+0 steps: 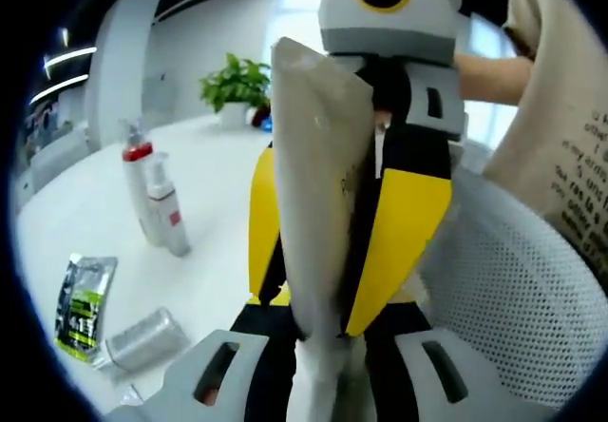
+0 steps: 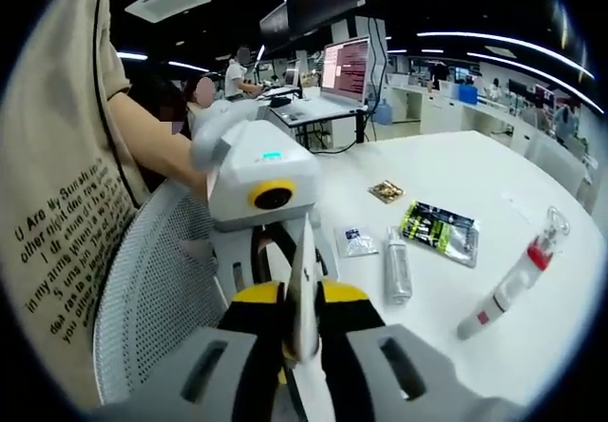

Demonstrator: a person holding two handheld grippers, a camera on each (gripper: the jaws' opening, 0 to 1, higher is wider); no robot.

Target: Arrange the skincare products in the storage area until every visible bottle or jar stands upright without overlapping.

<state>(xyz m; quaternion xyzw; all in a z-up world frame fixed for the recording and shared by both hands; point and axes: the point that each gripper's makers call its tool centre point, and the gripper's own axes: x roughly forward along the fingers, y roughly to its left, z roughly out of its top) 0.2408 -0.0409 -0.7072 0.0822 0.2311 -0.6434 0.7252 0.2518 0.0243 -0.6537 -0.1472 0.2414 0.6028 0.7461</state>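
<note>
White tabletop [image 1: 218,213] filled the left gripper view's left half, two bottles [image 1: 157,203] standing there; at centre your left gripper [image 1: 321,370] and right gripper [image 1: 328,279] both clamped a pale pouch [image 1: 318,184]. Right gripper view: the same pouch edge-on at lower centre, a tube [image 2: 397,268] lying flat mid-right.

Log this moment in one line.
left gripper: shut on flat beige pouch | right gripper: shut on same pouch | silver tube: lying on white table
</note>
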